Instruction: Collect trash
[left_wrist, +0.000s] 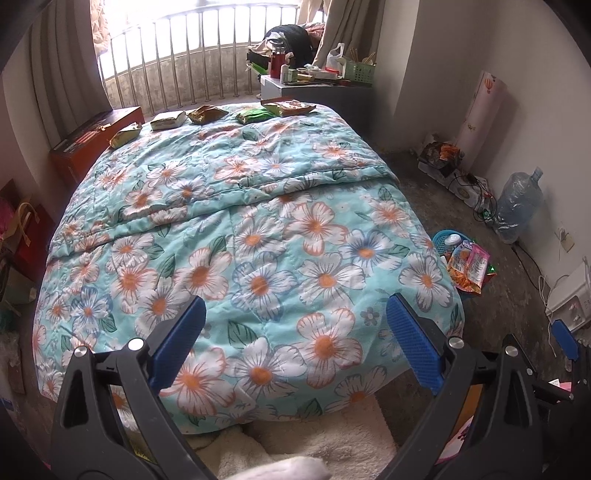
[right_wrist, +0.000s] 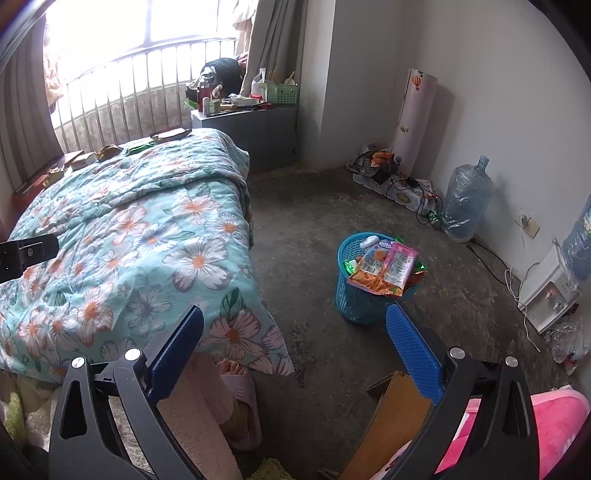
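The left hand-held gripper is hovering with its ribbed blue pads spread wide and nothing between them, over a puffy quilted bedspread printed with white and orange flowers. Far ahead of it, along the bed's far edge, five crinkled foil snack wrappers are lying in a loose row. The right hand-held gripper is likewise gaping and holding nothing. Just ahead of it on the rough concrete floor, a blue plastic lattice basket is standing, with glossy snack packets overflowing it. The basket's contents beneath are hidden, and the wrappers' print is too small to read.
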